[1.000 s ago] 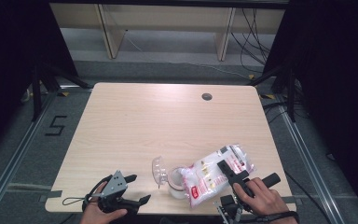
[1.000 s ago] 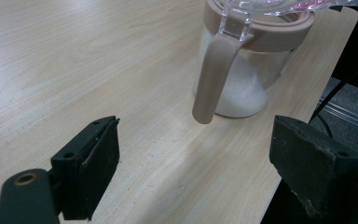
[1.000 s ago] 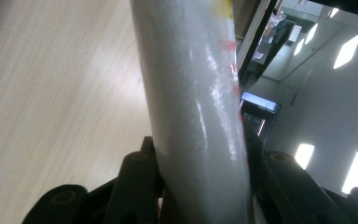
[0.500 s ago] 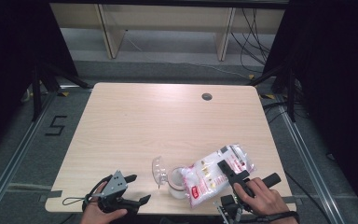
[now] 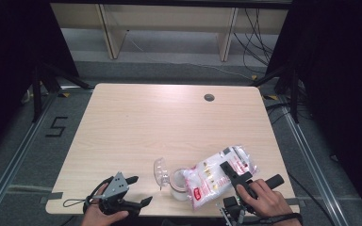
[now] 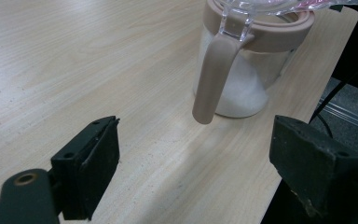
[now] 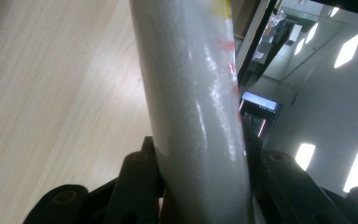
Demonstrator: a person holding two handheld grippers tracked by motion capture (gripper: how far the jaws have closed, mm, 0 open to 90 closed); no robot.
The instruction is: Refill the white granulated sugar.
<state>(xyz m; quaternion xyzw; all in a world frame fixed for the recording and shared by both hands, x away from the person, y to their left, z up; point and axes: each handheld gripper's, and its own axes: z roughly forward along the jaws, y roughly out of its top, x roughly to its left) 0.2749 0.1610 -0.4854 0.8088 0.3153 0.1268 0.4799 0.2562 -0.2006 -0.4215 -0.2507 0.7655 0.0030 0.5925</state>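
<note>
Two tongs are at work near the table's (image 5: 122, 122) front edge. The right tongs (image 5: 230, 173) pinch a bag (image 5: 217, 174) of white grains, tilted so its low corner hangs over the open jar (image 5: 179, 184) just to their left. The left tongs (image 5: 139, 190) rest spread wide, nothing between them, with the jar just ahead and its handle (image 6: 212, 79) pointing toward them. Nothing steadies the jar, so the leaning bag could likely nudge it off the nearby edge. If the slick bag slips in the pinch, grains would spill beside the rim.
</note>
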